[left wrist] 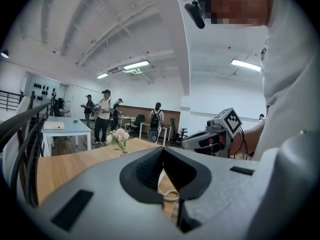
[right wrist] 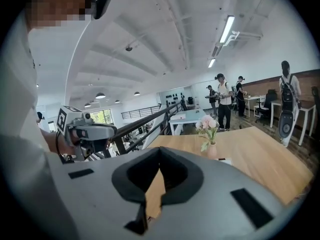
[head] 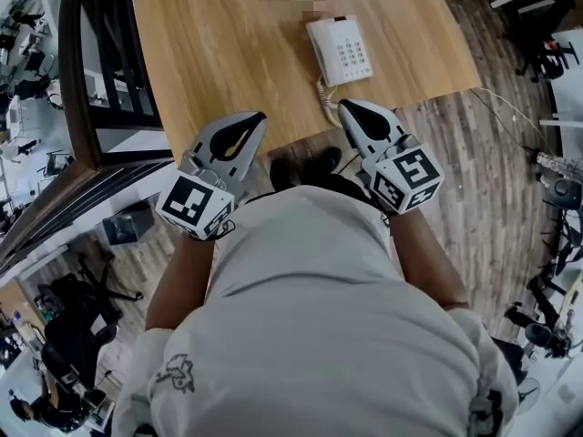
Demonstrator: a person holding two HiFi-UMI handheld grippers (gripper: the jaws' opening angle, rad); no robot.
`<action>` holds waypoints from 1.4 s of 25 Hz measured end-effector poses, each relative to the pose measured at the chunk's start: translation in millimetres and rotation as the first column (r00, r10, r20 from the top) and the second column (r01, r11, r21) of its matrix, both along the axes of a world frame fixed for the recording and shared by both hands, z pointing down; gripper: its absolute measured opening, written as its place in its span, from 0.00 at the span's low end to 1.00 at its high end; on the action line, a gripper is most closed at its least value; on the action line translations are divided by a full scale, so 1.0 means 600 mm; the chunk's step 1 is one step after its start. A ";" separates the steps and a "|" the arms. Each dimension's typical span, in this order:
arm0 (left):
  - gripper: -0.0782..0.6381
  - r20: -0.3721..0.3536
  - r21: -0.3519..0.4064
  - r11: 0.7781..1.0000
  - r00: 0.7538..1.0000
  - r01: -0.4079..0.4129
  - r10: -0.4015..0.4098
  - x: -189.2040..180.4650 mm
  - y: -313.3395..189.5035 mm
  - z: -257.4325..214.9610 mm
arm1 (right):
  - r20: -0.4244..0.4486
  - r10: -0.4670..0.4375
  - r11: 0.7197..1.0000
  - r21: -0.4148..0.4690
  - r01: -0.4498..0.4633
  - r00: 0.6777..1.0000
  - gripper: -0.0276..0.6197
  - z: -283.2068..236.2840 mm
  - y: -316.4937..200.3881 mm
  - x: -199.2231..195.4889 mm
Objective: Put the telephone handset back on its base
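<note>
Handset (head: 319, 45), white, seemingly on its base (head: 352, 55), coiled cord (head: 324, 94) attached.
We judge it light, rigid, slick; we grip mid-handle. Left gripper (head: 258, 118), right gripper (head: 346, 109): pressed together, empty.

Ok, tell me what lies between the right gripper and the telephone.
In the head view, only the coiled cord and a short stretch of bare table lie between the right gripper and the telephone.

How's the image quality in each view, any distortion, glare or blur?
Head view: sharp, evenly lit, telephone bright white. Left gripper view: strong fisheye, black corners, ceiling lamps glaring. Right gripper view: same fisheye bending, flowers crisp.
</note>
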State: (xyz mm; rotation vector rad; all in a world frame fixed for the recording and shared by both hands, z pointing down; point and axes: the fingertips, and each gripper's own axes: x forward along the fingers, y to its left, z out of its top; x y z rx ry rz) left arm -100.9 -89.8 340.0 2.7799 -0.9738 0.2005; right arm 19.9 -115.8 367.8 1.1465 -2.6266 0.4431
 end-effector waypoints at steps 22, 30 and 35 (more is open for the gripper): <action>0.12 0.013 0.025 0.994 0.995 0.103 -0.103 0.237 0.084 -0.035 | 0.022 -0.117 0.992 0.040 0.116 0.993 0.05 -0.047 0.089 0.235; 0.12 0.021 0.017 0.979 0.979 0.203 -0.203 0.291 0.147 -0.035 | 0.034 -0.243 0.968 0.078 0.240 0.969 0.05 -0.054 0.135 0.278; 0.12 0.031 0.013 0.972 0.972 0.235 -0.235 0.295 0.180 -0.034 | 0.044 -0.282 0.957 0.076 0.278 0.958 0.05 -0.049 0.160 0.281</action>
